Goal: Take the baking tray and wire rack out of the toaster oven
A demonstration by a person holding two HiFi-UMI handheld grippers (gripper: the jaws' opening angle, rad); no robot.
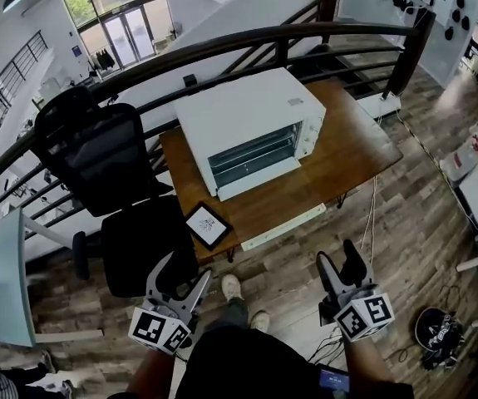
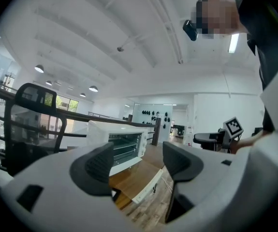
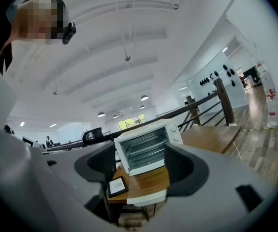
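Observation:
A white toaster oven stands on a wooden table with its door folded down. Wire shelves show inside its open front; I cannot tell a baking tray apart from them. My left gripper and right gripper hang well short of the table, over the floor, both pointing level toward the oven. Each is open with nothing between its jaws. The left gripper frames the oven between its pads, as does the right gripper with the oven.
A small black-framed tablet lies on the table's near left corner. A black office chair stands left of the table. A curved dark railing runs behind it. A white slab hangs under the table's front edge. Cables and a dark bundle lie on the floor at right.

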